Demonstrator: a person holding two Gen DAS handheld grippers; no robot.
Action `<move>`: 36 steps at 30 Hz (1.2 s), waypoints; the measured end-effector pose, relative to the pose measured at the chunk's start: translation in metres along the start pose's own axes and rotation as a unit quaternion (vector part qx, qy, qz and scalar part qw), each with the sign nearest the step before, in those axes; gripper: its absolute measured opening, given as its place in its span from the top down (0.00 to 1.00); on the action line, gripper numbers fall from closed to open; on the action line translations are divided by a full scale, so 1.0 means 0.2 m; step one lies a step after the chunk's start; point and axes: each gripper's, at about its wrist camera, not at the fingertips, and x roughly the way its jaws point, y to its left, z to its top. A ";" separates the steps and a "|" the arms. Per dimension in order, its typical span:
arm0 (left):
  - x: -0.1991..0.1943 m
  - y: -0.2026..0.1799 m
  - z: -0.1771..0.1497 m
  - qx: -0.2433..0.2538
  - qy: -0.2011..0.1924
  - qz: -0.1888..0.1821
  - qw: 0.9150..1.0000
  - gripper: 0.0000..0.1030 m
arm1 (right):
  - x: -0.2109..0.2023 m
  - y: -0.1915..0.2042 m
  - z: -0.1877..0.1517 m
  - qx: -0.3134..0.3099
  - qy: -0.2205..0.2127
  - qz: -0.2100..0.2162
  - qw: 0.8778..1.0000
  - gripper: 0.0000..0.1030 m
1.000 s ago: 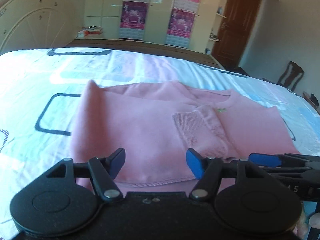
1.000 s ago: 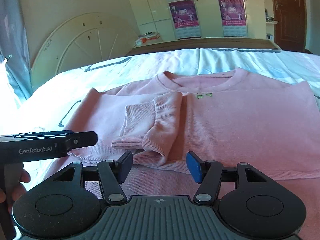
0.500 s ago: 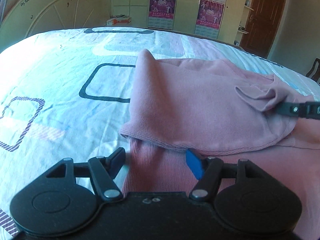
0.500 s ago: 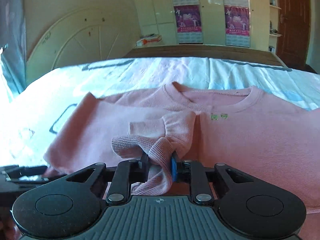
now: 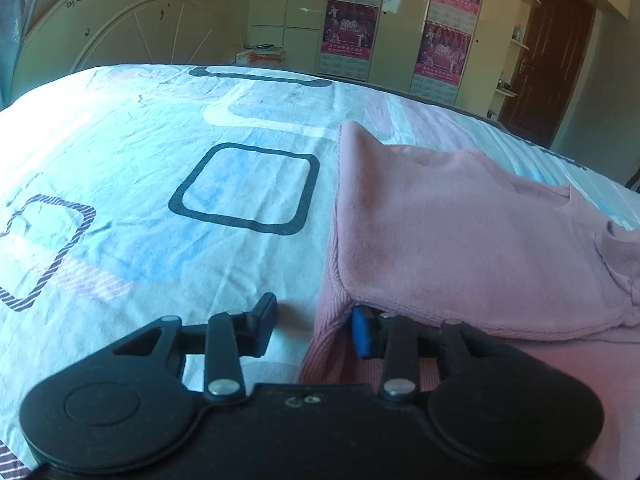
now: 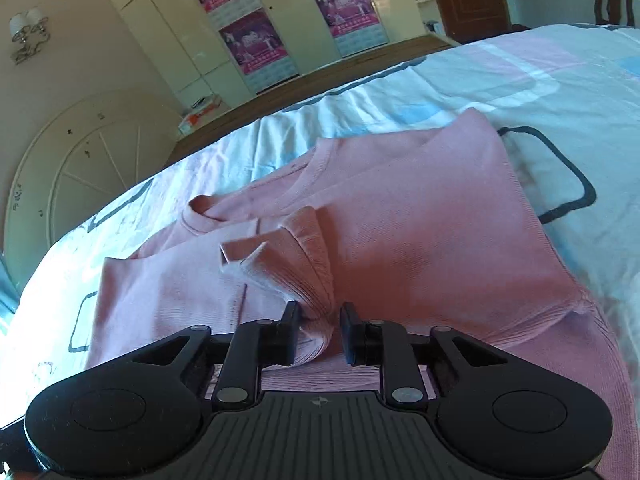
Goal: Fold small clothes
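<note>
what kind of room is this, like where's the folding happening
Most likely a bedroom in a home. The pink sweater lies on a bed covered with a patterned sheet, a tall cream wardrobe with posters on its doors stands behind it, and a brown wooden door is at the far right.

Pink sweatshirt (image 6: 420, 240) on patterned bedsheet (image 6: 520, 80), right gripper (image 6: 319, 334) just opening, ribbed cuff (image 6: 312, 264) between jaws

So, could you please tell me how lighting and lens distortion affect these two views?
Left wrist view: the bedsheet is washed out bluish-white at left, and the headboard bows from fisheye. Right wrist view: the horizon tilts, and the pink sweater looks warm and evenly lit; both are sharp.
</note>
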 end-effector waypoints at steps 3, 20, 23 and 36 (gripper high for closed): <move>0.00 0.03 0.00 -0.013 -0.002 -0.004 1.000 0.71 | -0.01 0.00 0.01 -0.009 -0.011 -0.009 1.000 0.48; 0.01 0.06 0.02 -0.041 0.006 -0.005 0.999 0.73 | -0.09 -0.24 -0.02 0.024 -0.019 -0.066 0.997 0.89; -0.01 0.05 0.03 -0.033 0.013 -0.007 0.999 0.69 | -0.11 -0.26 -0.01 0.030 -0.016 -0.042 0.999 0.70; 0.01 -0.05 0.19 -0.020 -0.006 -0.011 1.000 0.37 | 0.16 -0.11 0.09 -0.034 -0.005 -0.038 0.999 0.45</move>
